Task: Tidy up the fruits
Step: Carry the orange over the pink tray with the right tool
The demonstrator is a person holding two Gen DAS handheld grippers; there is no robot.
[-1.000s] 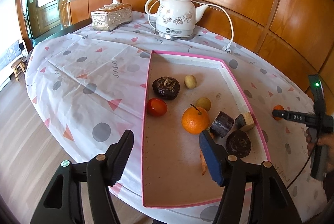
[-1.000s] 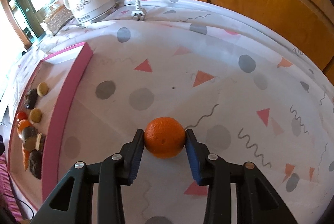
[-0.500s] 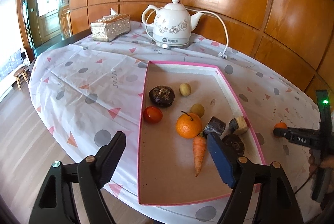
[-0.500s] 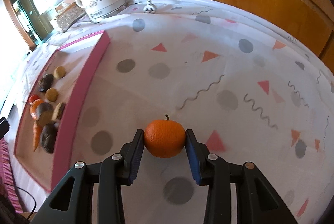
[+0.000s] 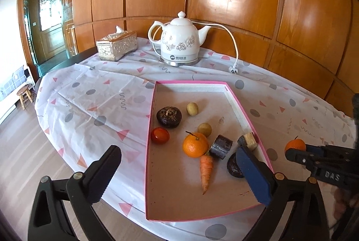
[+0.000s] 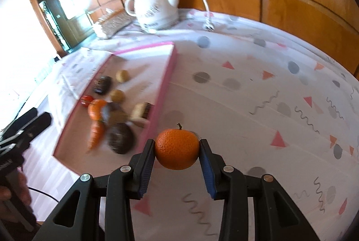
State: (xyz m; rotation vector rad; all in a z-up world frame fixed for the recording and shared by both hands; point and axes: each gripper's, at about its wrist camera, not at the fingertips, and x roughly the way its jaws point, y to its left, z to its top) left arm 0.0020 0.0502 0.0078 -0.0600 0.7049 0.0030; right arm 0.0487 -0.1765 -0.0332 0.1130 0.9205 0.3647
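Note:
My right gripper [image 6: 177, 149] is shut on an orange tangerine [image 6: 177, 146] and holds it above the tablecloth, just right of the pink tray's rim [image 6: 167, 81]. It also shows in the left wrist view [image 5: 295, 146] with the tangerine [image 5: 295, 144]. My left gripper [image 5: 179, 173] is open and empty over the tray's near left corner. In the pink tray [image 5: 150, 128] lie an orange [image 5: 195, 144], a carrot [image 5: 206, 170], a red tomato [image 5: 159, 135], two small yellowish fruits [image 5: 192, 109], and several dark brown pieces [image 5: 168, 117].
A white electric kettle [image 5: 179, 41] with its cord and plug [image 5: 233, 70] stands at the table's back. A silver tissue box [image 5: 116, 45] sits back left. The table edge runs near the tray's front; a wood-panelled wall is behind.
My right gripper has lifted the tangerine off the cloth and carried it left toward the tray. My left gripper has drawn back and risen, staying open.

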